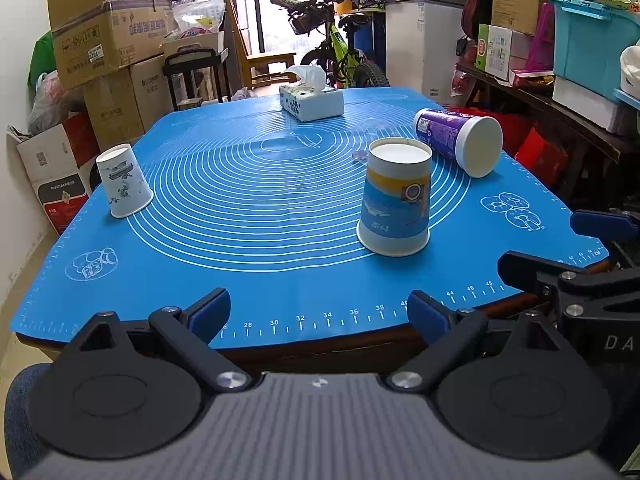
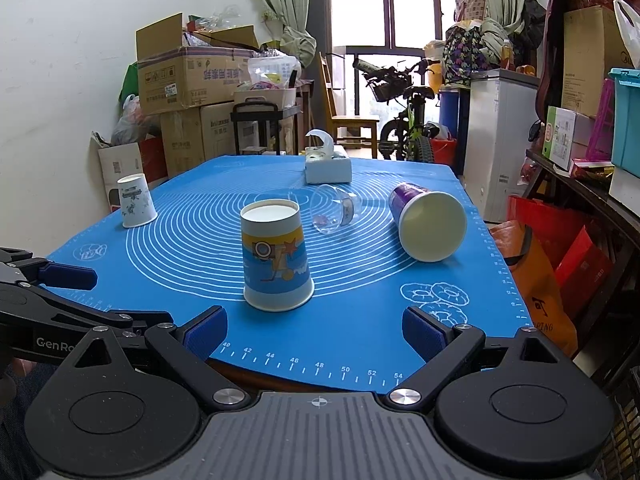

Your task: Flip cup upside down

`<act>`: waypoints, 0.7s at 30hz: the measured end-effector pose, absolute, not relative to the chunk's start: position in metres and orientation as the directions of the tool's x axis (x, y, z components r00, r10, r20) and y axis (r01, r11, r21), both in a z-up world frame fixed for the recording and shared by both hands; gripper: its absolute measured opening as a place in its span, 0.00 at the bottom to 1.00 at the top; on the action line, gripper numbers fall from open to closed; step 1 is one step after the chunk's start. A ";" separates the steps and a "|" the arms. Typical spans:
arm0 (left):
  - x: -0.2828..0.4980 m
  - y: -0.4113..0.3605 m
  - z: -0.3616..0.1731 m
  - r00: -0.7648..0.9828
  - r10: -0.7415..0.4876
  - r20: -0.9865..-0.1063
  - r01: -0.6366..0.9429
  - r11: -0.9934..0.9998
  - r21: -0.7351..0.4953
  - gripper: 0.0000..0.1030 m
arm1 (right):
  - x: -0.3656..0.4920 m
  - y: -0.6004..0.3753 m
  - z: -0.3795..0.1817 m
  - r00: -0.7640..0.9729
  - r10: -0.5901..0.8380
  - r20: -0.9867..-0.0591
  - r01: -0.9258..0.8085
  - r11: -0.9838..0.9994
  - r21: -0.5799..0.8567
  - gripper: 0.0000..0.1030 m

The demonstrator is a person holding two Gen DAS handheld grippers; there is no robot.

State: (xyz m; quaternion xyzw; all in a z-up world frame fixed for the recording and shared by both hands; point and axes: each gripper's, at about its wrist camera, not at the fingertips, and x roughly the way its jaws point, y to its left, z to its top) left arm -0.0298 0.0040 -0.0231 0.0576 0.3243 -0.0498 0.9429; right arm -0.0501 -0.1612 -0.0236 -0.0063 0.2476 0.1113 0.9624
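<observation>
A blue and yellow paper cup (image 1: 396,200) stands upside down on the blue mat (image 1: 240,248), also in the right wrist view (image 2: 276,254). A white paper cup (image 1: 124,179) stands upside down at the left (image 2: 136,199). A purple cup (image 1: 460,140) lies on its side at the right (image 2: 428,220). A clear plastic cup (image 2: 334,208) lies on its side behind the blue cup. My left gripper (image 1: 318,314) is open and empty at the near table edge. My right gripper (image 2: 314,330) is open and empty, in front of the blue cup.
A tissue box (image 1: 312,102) sits at the far end of the mat. Cardboard boxes (image 1: 112,40) stack at the left, a bicycle (image 1: 340,52) stands behind, and a cluttered shelf (image 1: 560,92) runs along the right.
</observation>
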 end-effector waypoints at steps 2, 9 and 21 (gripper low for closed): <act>-0.030 0.004 -0.023 0.784 -0.057 -0.618 0.131 0.988 0.076 0.92 | -0.050 -0.161 -0.024 0.852 0.211 -0.478 -0.217 0.975 0.043 0.92; -0.030 0.004 -0.023 0.785 -0.057 -0.617 0.132 0.988 0.076 0.92 | -0.050 -0.161 -0.024 0.853 0.212 -0.477 -0.218 0.975 0.045 0.92; -0.030 0.004 -0.023 0.784 -0.056 -0.618 0.131 0.988 0.077 0.92 | -0.049 -0.160 -0.025 0.849 0.215 -0.483 -0.219 0.974 0.049 0.92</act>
